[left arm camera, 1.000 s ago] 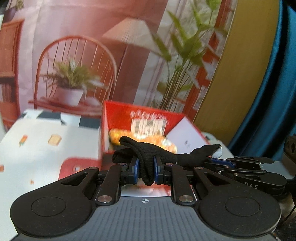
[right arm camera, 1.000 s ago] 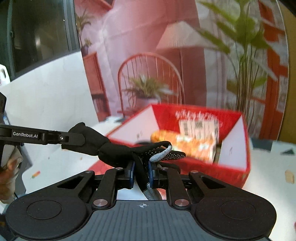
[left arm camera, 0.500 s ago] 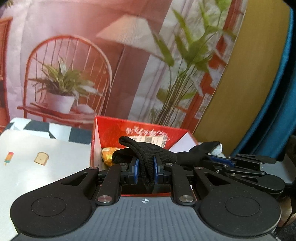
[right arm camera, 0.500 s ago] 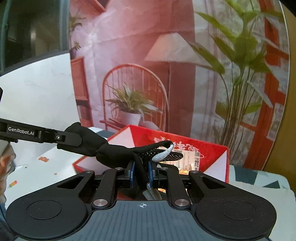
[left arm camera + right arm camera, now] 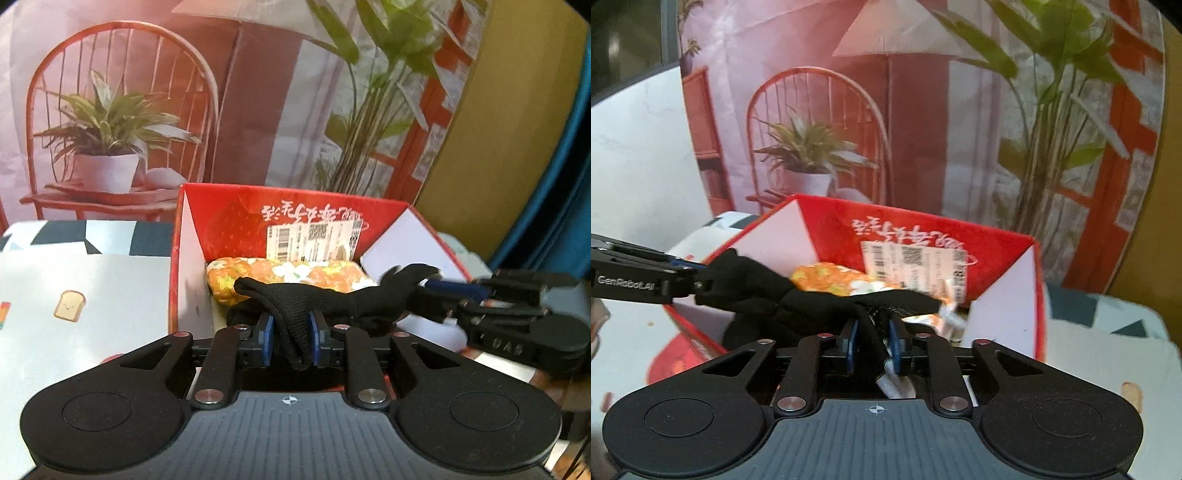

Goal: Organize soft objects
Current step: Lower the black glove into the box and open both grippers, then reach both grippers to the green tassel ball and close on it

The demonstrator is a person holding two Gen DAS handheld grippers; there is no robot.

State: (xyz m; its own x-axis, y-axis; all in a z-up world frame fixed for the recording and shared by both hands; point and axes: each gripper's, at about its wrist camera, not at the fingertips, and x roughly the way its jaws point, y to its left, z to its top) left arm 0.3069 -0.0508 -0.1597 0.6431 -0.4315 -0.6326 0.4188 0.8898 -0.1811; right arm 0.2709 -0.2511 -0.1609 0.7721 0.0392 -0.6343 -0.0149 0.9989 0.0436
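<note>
While both tongs share one load, the details run as follows.

Glove: a black knit glove (image 5: 317, 299), stretched sideways between the two grippers; its far end shows a dotted grip texture and a pale grey cuff or tip in the right wrist view (image 5: 897, 302).
Left gripper (image 5: 291, 339): blue pads pressed against a fold of the glove, which hangs down between them.
Right gripper (image 5: 873, 343): pinching the other end of the glove, dark fabric and a pale strip caught between its pads.
Where the glove is: hanging over the near edge of the open red box (image 5: 229, 218), above its inside.
Box contents: an orange floral soft bundle (image 5: 284, 273) lying against the back wall, below a white shipping label (image 5: 314, 240).
Surface: a white tablecloth (image 5: 74, 288) printed with a toast slice and dark geometric patches.
Room: a printed backdrop (image 5: 147, 92) of a red chair, potted plant and lamp; a teal curtain (image 5: 554, 184) at the right.
Change: compared with half a second ago, the box looms larger and lower in both views, the bundle now plainly exposed, and the glove sits lower against the box.
</note>
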